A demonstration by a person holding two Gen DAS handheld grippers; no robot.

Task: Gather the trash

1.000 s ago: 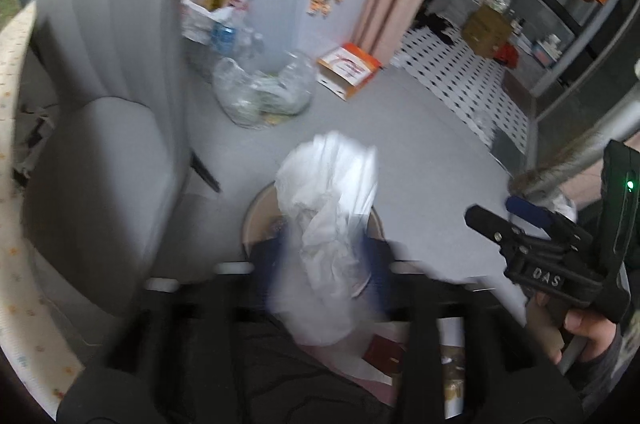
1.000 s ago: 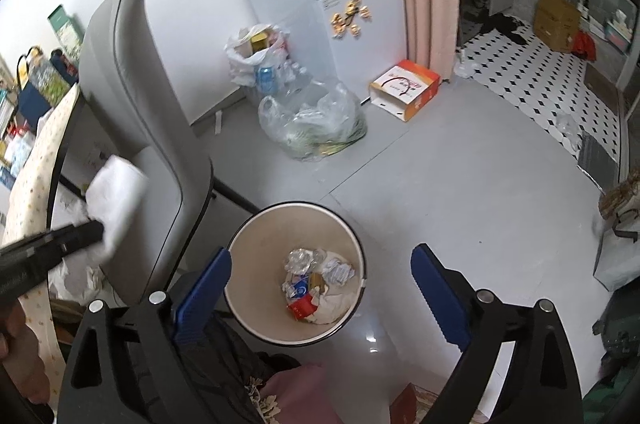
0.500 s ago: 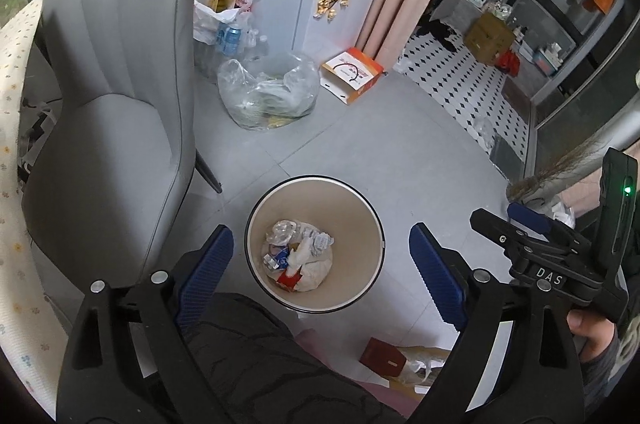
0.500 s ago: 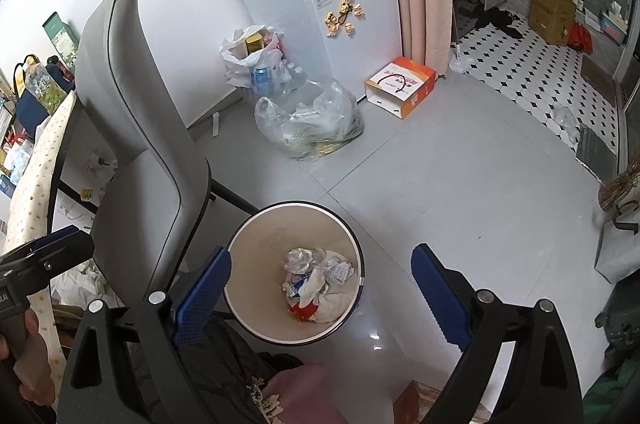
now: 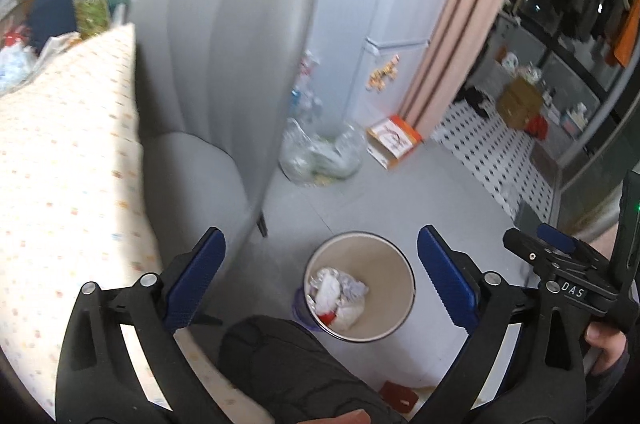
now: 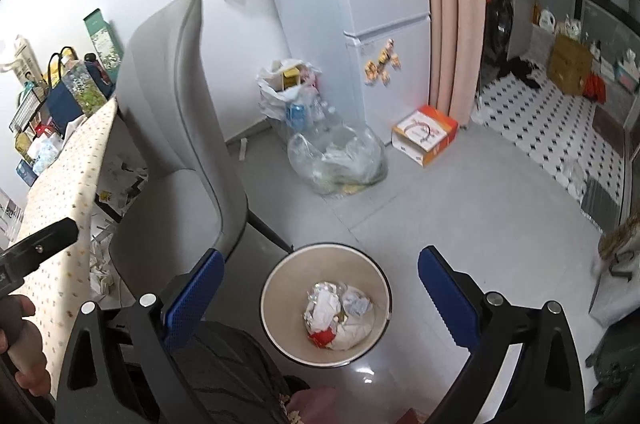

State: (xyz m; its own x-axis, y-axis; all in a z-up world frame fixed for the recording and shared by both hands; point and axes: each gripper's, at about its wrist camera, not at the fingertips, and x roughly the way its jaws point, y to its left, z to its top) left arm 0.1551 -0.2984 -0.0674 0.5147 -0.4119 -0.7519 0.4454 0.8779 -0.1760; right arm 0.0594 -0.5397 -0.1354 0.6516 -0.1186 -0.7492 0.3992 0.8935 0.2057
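Note:
A round cream trash bin stands on the grey floor and holds crumpled white paper and wrappers. My left gripper is open and empty, raised beside the table and above the bin. My right gripper is open and empty, above the bin; it also shows at the right of the left wrist view. Paper scraps lie on the floor under the table.
A grey chair stands between the table with a dotted cloth and the bin. A clear plastic bag, a white bag of bottles, an orange-white box and a fridge stand behind.
My left gripper held crumpled white paper over the bin, opened and let it fall in. It has since risen and swung left toward the table. The right gripper rose slightly.

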